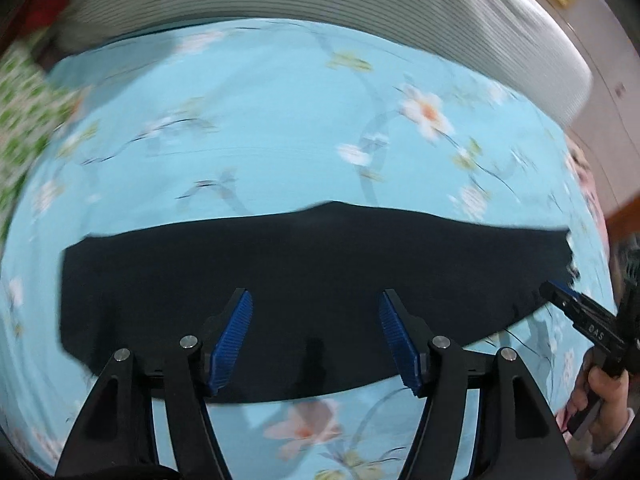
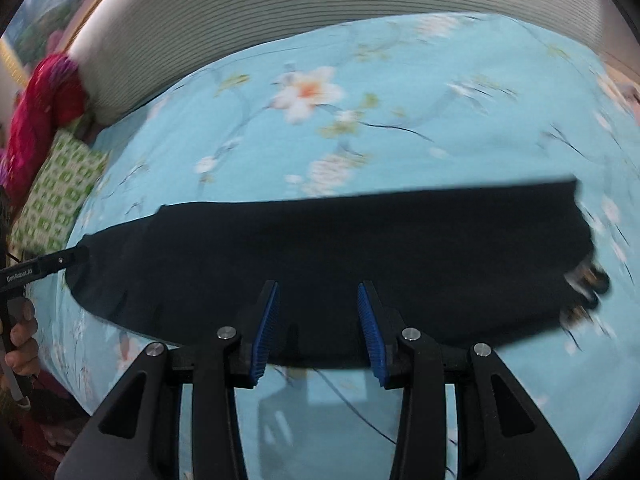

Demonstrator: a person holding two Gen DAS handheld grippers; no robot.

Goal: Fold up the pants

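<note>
Black pants (image 1: pixel 312 256) lie flat as a long band across a light blue flowered bedsheet (image 1: pixel 280 120). My left gripper (image 1: pixel 314 300) hangs above their near edge, jaws wide apart, nothing between the blue pads. The right gripper's tip (image 1: pixel 560 294) shows at the pants' right end. In the right wrist view the pants (image 2: pixel 340 236) stretch left to right. My right gripper (image 2: pixel 318 292) is open over their near edge and grips nothing. The left gripper (image 2: pixel 74 258) pokes in at the pants' left end. Small pale details (image 2: pixel 586 280) mark the right end.
A grey ribbed headboard (image 2: pixel 320 4) runs along the far side of the bed. A green patterned pillow (image 2: pixel 60 196) and a red cloth (image 2: pixel 44 108) lie at the far left. A person's hand (image 1: pixel 604 384) holds the right gripper's handle.
</note>
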